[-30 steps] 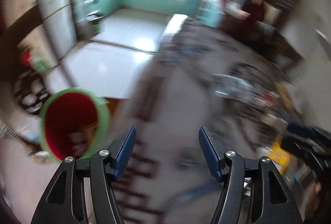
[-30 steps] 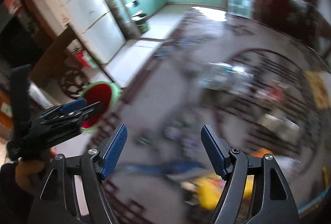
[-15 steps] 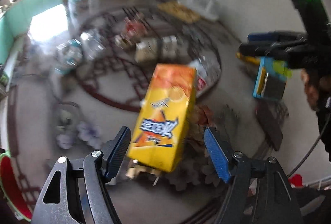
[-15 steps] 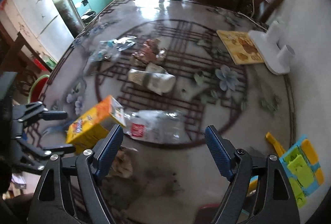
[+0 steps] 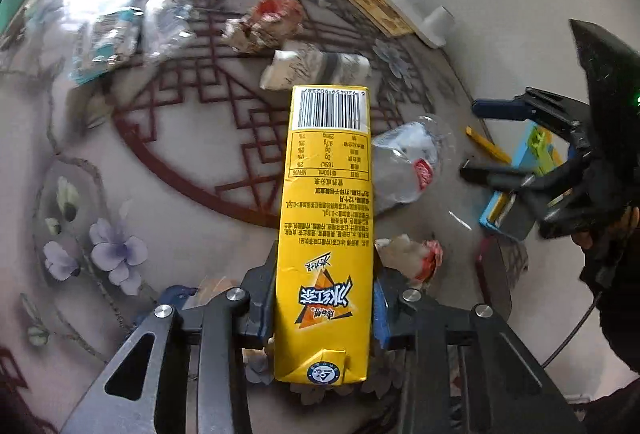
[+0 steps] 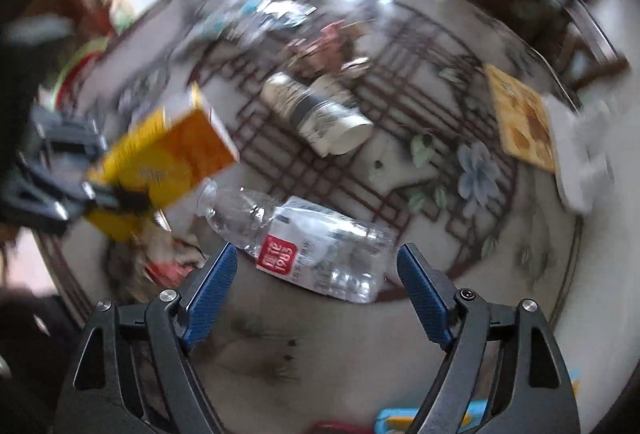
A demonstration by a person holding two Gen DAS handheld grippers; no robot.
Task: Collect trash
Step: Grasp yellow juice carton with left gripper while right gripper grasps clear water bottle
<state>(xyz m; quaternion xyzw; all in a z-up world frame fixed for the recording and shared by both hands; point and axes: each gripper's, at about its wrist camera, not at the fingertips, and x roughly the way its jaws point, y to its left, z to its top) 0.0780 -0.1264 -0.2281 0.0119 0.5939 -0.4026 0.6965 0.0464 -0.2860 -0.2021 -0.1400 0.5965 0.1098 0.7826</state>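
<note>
Half the bottle [image 5: 404, 165] hidden behind carton [image 5: 326, 234]

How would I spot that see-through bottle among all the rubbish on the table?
Start at the round patterned table, near its front edge. Ahead of the open right gripper lies a crushed clear plastic bottle on its side. Unlike the yellow carton nearby, it is transparent, with a red label.

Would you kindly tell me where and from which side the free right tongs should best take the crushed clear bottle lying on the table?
Grip the crushed clear bottle across its flattened middle, near the red label, coming down from above. It lies on its side between the open right tongs, so closing across the width should fit; the neck looks too narrow.
</note>
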